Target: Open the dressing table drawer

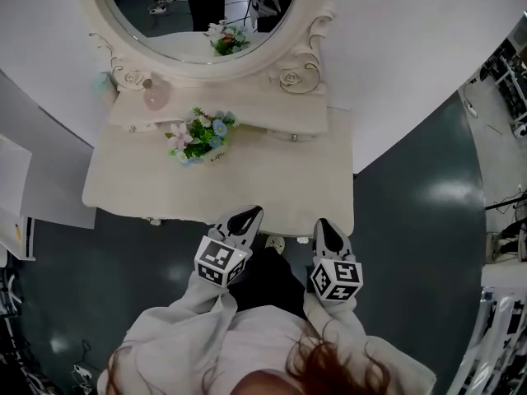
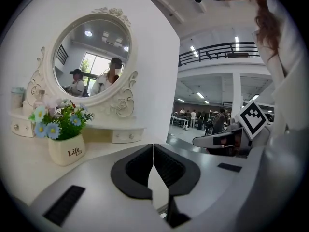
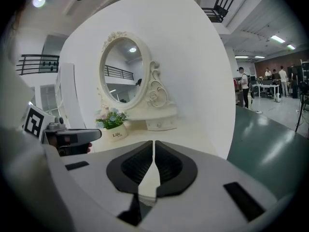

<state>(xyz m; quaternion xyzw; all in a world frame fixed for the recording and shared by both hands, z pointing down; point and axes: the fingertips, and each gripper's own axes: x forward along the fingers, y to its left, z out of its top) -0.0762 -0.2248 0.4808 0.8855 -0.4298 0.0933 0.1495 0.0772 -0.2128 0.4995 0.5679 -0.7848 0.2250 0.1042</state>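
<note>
The cream dressing table (image 1: 123,189) stands below me in the head view, with an oval mirror (image 1: 193,23) at its back. A round drawer knob (image 1: 276,242) peeks out under the table's front edge, between my two grippers. My left gripper (image 1: 248,214) is over the front edge, shut and holding nothing, its pads (image 2: 140,166) pressed together. My right gripper (image 1: 324,225) hovers beside it at the front right corner, also shut and empty, with its pads (image 3: 166,164) meeting. Neither touches the knob. The drawer front itself is hidden under the tabletop.
A white pot of flowers (image 1: 198,138) marked "Life" stands mid-table, the pot (image 2: 66,149) ahead-left of the left gripper. A raised shelf holds small drawers (image 1: 293,137) and a pink bottle (image 1: 156,95). White wall panels stand behind; dark green floor (image 1: 412,220) lies to the right.
</note>
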